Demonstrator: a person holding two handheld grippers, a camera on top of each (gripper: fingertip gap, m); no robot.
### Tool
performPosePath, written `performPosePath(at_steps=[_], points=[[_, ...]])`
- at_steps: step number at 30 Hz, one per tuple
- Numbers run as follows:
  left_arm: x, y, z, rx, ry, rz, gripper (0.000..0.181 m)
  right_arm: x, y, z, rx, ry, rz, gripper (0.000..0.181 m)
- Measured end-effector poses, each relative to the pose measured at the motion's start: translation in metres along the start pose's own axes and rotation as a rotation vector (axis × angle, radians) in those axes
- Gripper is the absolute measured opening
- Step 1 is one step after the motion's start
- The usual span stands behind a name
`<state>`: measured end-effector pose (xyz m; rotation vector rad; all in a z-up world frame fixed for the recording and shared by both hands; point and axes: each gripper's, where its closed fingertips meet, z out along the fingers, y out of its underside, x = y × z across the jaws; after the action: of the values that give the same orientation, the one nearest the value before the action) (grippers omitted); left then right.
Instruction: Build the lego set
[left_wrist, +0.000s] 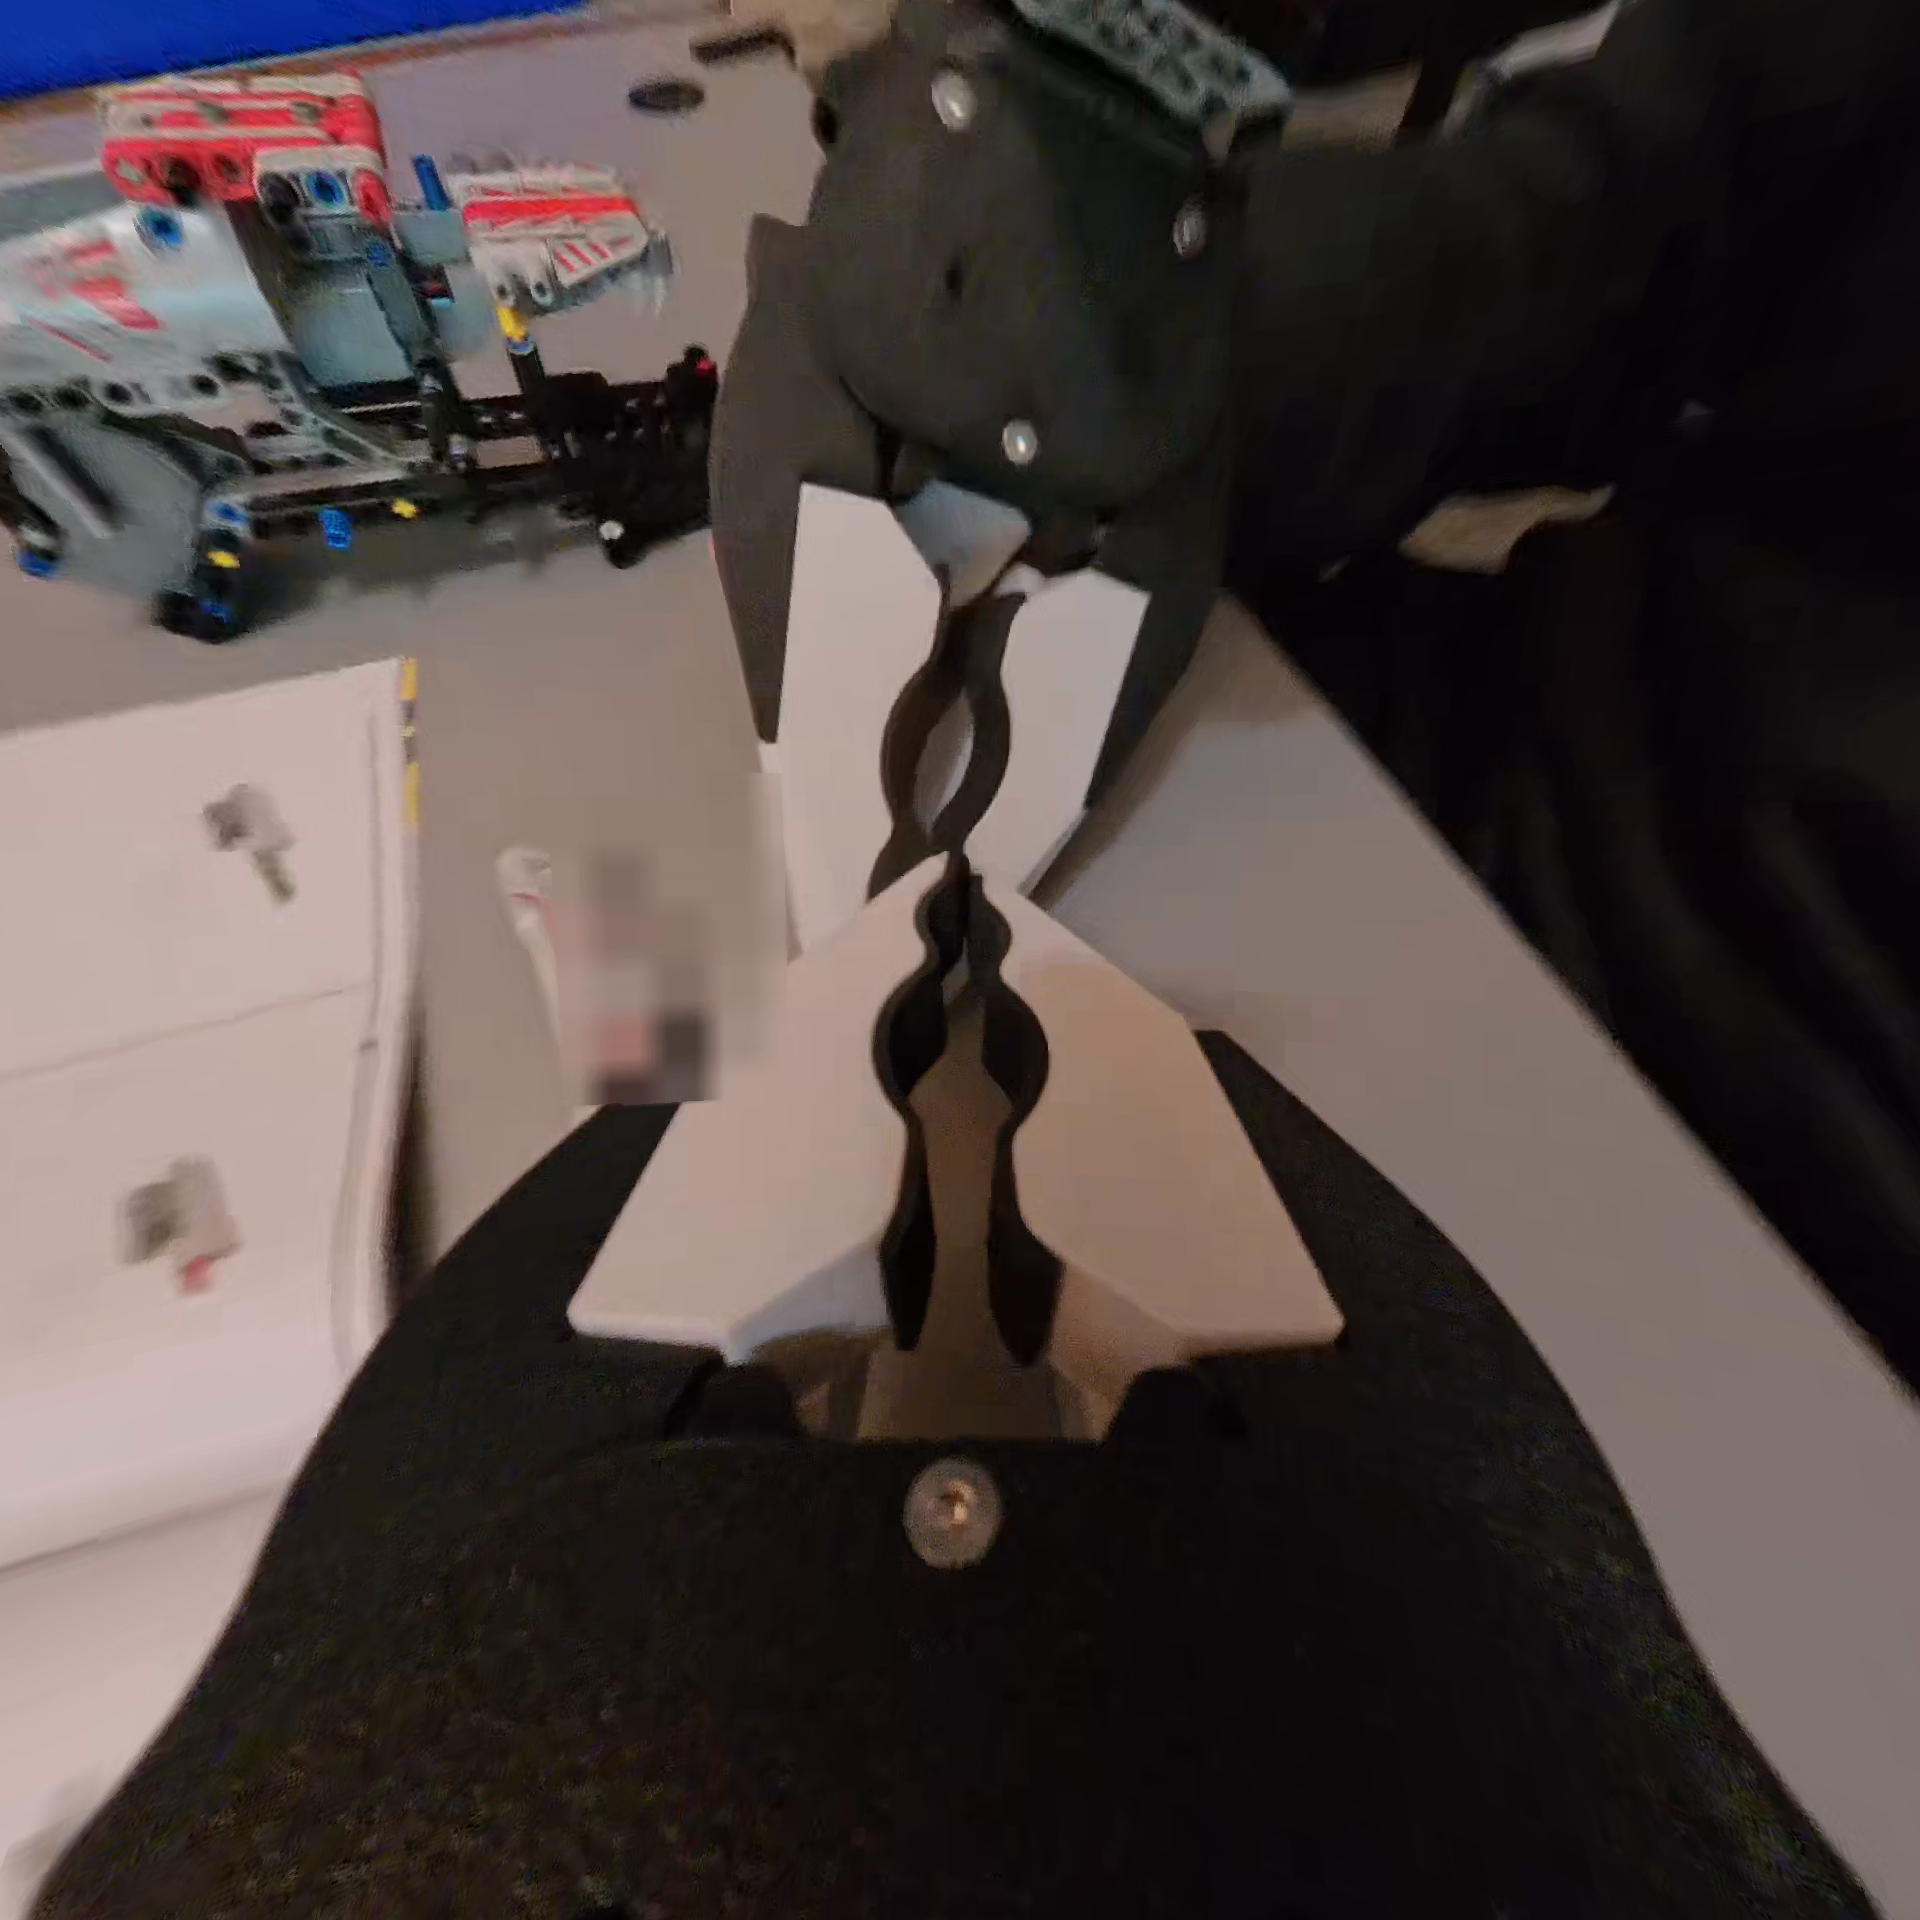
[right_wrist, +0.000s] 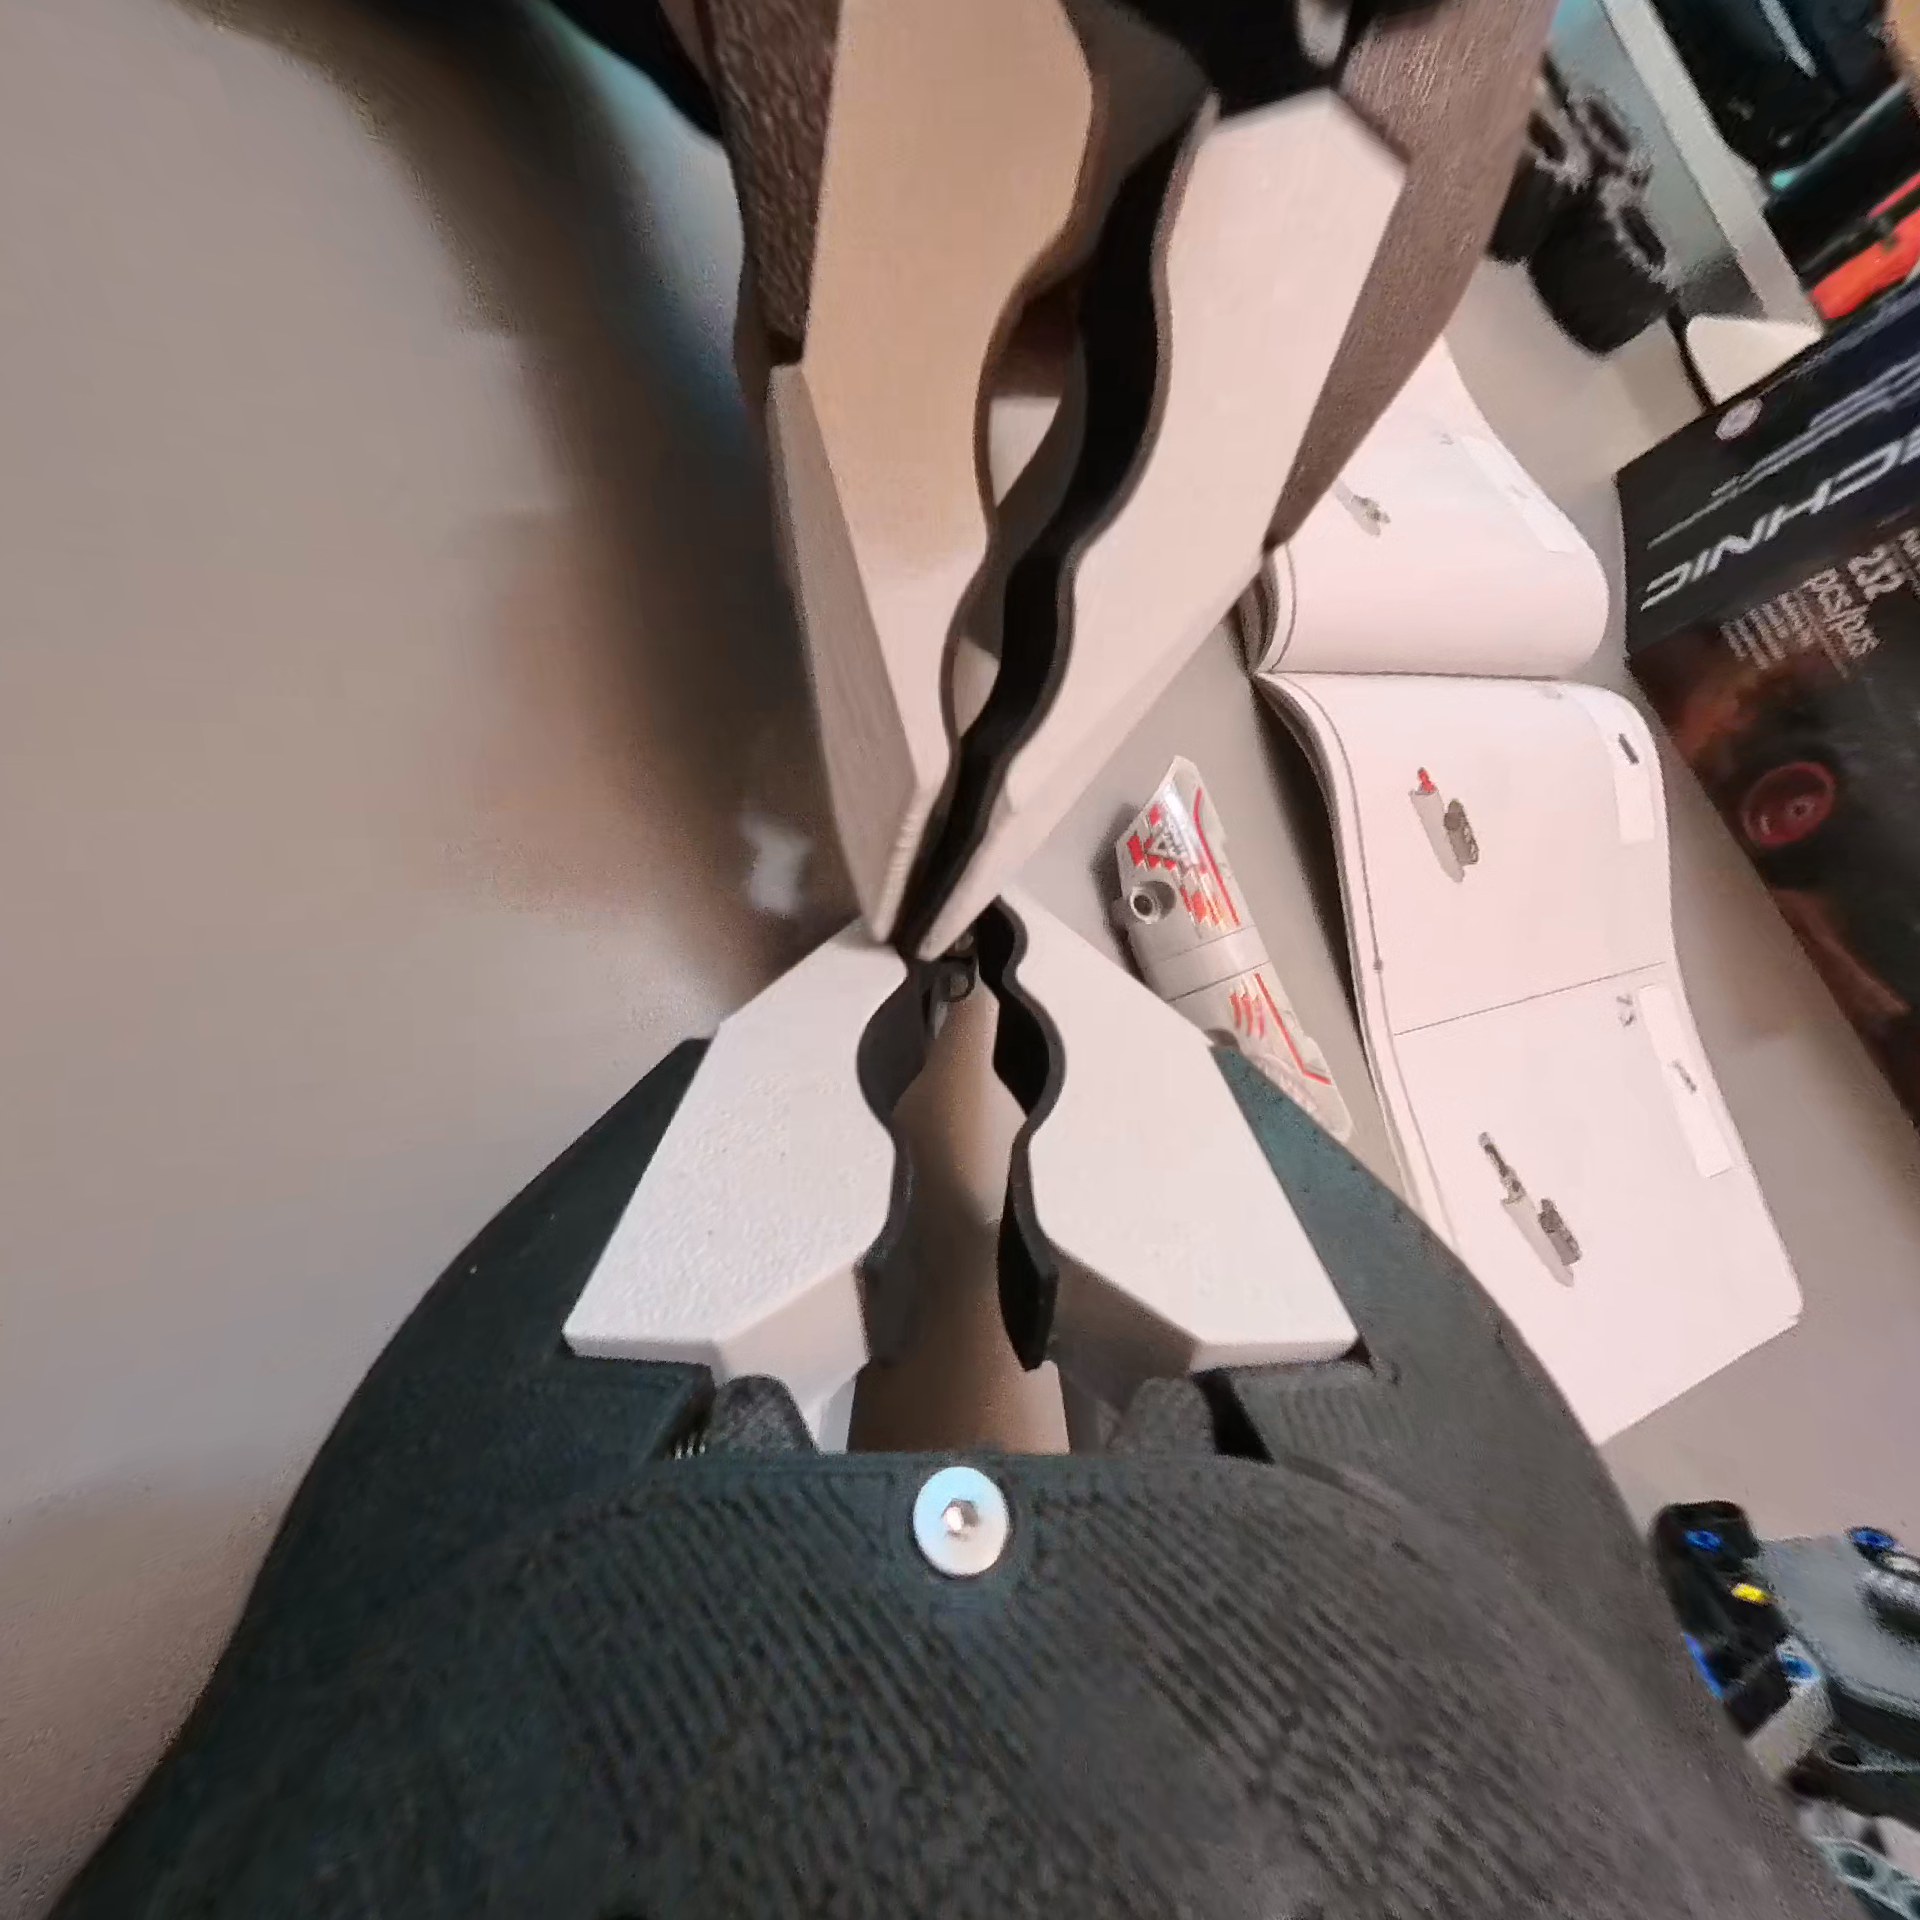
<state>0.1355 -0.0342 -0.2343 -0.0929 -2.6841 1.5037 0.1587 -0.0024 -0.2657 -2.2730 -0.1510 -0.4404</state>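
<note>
My left gripper (left_wrist: 951, 891) and my right gripper (right_wrist: 961, 954) meet tip to tip above the table. A small dark grey lego piece (right_wrist: 951, 982) sits pinched between the right gripper's black wavy pads. The left gripper's tips (right_wrist: 912, 935) are pressed together right against that piece; I cannot tell if they grip it too. In the left wrist view the right gripper (left_wrist: 930, 854) comes down from above and the piece is hidden. The partly built grey, red and white lego model (left_wrist: 312, 343) stands at the far left of the table.
An open instruction booklet (right_wrist: 1507, 935) lies on the table, and it also shows in the left wrist view (left_wrist: 187, 987). A white panel with red markings (right_wrist: 1195, 935) lies beside it. The black set box (right_wrist: 1787, 623) stands behind. The table edge (left_wrist: 1455, 862) runs diagonally at right. Across from one pair of fingers to the other is roughly 4 centimetres.
</note>
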Motion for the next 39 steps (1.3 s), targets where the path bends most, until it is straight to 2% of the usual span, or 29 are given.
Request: performPosePath(at_steps=[1, 2, 4, 5, 8, 13, 15, 21, 34, 39], points=[[-0.009, 0.004, -0.004, -0.054, -0.073, 0.052, 0.000, 0.000, 0.000, -0.001, 0.007, -0.014, 0.038, 0.005], [-0.018, 0.008, -0.010, -0.082, -0.127, 0.090, 0.000, -0.002, 0.001, -0.003, 0.013, -0.036, 0.055, 0.005], [-0.016, -0.001, -0.024, 0.006, -0.086, 0.059, 0.000, -0.002, 0.004, -0.006, 0.014, -0.031, 0.056, 0.005], [-0.020, 0.001, -0.029, 0.005, -0.096, 0.051, 0.000, -0.001, 0.005, -0.007, 0.012, -0.031, 0.060, 0.005], [-0.029, 0.018, -0.037, -0.064, -0.132, 0.134, 0.000, -0.001, 0.005, -0.006, 0.011, -0.040, 0.068, 0.005], [-0.019, 0.031, -0.023, -0.058, -0.058, 0.125, 0.011, -0.002, 0.004, -0.007, 0.015, -0.048, 0.063, 0.006], [-0.020, 0.036, -0.019, -0.104, -0.071, 0.138, 0.011, -0.002, 0.004, -0.007, 0.018, -0.047, 0.054, 0.006], [-0.018, 0.035, -0.017, -0.096, -0.072, 0.173, 0.002, -0.003, 0.004, -0.007, 0.020, -0.052, 0.051, 0.006], [-0.019, 0.040, -0.012, -0.143, -0.097, 0.216, 0.001, -0.003, 0.004, -0.006, 0.019, -0.057, 0.051, 0.006], [-0.020, 0.039, -0.012, -0.190, -0.155, 0.331, 0.001, -0.003, 0.004, -0.006, 0.016, -0.058, 0.060, 0.005]])
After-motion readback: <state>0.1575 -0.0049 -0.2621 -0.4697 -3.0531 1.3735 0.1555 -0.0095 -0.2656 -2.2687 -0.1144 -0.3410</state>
